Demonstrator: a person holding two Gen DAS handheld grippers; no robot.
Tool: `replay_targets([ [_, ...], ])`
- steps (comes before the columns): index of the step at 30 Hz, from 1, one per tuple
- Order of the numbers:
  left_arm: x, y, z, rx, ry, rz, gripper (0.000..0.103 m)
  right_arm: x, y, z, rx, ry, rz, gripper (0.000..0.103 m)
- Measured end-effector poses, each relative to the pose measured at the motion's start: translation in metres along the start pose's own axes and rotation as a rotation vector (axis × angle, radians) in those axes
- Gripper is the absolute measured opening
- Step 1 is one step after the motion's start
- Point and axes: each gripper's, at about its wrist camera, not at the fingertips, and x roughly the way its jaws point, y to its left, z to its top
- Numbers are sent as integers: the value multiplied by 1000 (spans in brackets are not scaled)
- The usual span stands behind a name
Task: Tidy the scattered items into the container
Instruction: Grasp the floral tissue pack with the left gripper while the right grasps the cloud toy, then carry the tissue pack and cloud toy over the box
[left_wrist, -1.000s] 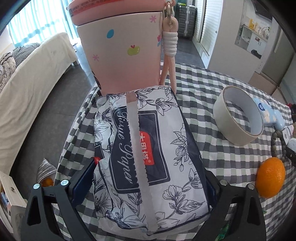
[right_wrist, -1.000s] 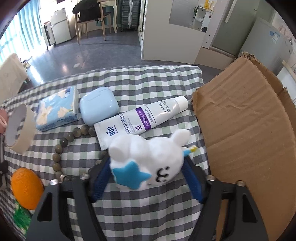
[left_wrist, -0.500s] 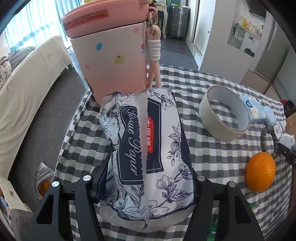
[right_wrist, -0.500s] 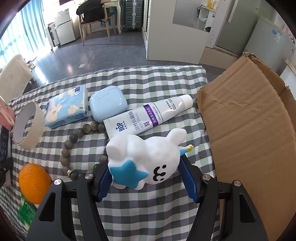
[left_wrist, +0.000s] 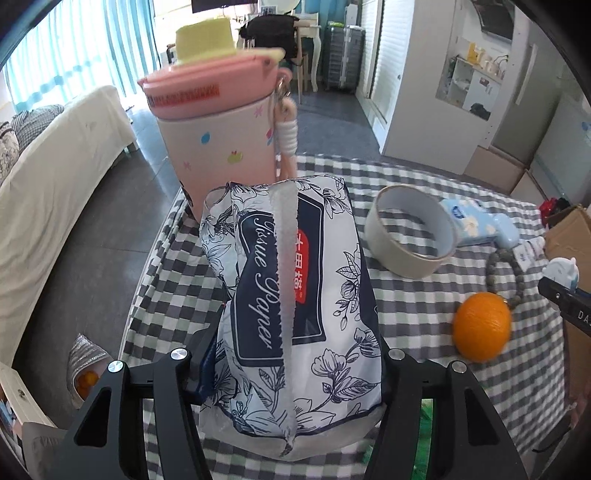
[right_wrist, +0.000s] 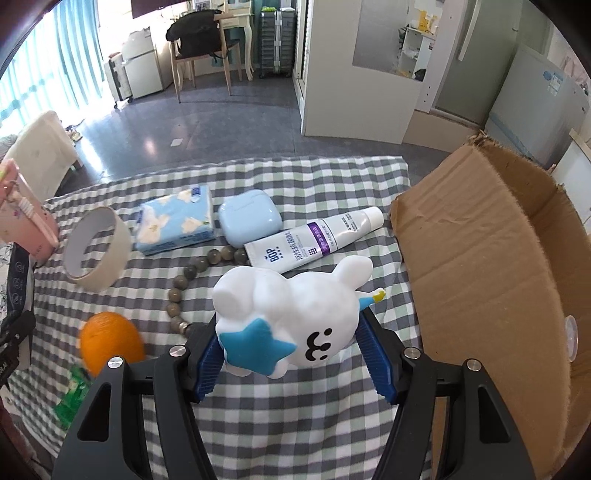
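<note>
Carry step: left tool (left_wrist: 291, 373) clamps the tissue pack (left_wrist: 291, 314); right tool (right_wrist: 291, 354) grips the cloud toy (right_wrist: 291, 314), seemingly lifted; both next go rightward into the cardboard box (right_wrist: 480, 258).

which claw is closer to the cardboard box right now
Right. The right claw, shut on the white cloud toy, sits just beside the cardboard box. The left claw, shut on the tissue pack, is across the table near the pink cup.
</note>
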Motion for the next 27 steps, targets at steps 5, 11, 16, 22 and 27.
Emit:
replay_targets([
  [5,-21,-16,-3,37,-38,-11,60,-21,4,-5,-16,-22,9,65],
  [11,-53,-58,-1,130,-106,-49,60,-55,0,-12,-24,-66,32,65],
  [16,-80,-106,7,215,-156,-110,60,-93,-23,-16,6,-116,35,65],
  [22,-122,-185,14,362,-237,-239,60,-140,-75,-22,81,-184,-16,65],
  [27,-147,-262,18,486,-283,-345,61,-163,-138,-30,193,-215,-104,65],
])
